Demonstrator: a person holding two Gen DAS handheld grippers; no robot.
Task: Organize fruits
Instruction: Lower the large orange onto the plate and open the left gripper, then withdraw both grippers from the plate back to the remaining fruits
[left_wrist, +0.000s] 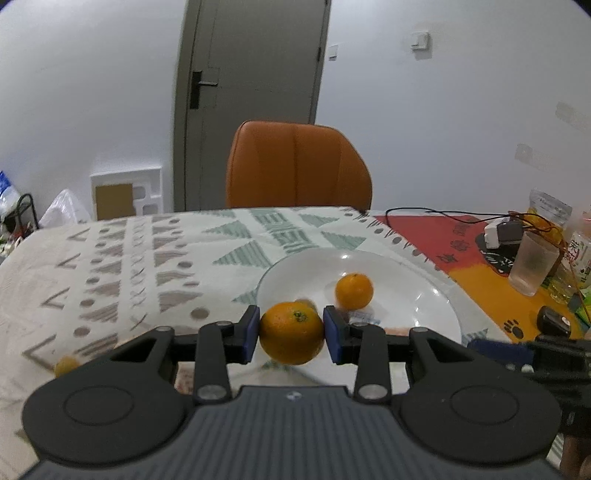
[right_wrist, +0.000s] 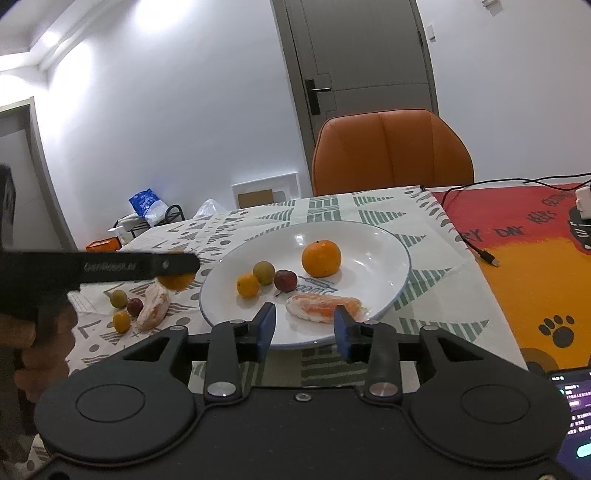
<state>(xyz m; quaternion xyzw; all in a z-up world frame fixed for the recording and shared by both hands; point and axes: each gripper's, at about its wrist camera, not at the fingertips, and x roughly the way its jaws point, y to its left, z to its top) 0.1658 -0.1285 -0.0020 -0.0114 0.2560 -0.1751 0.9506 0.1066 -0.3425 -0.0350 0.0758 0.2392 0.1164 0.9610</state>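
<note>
Blue pads of the left gripper (left_wrist: 291, 334) pressed both sides of a round orange tangerine (left_wrist: 291, 332), held above the near-left rim of the white ceramic plate (right_wrist: 388, 280). Partly parted jaws of the right gripper (right_wrist: 304, 328) stood empty, just before a peeled orange segment (right_wrist: 323, 308) lying on that plate.

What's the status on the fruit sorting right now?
Left gripper shut on orange. Right gripper open, over peeled segment on plate. Nothing blocking.
</note>
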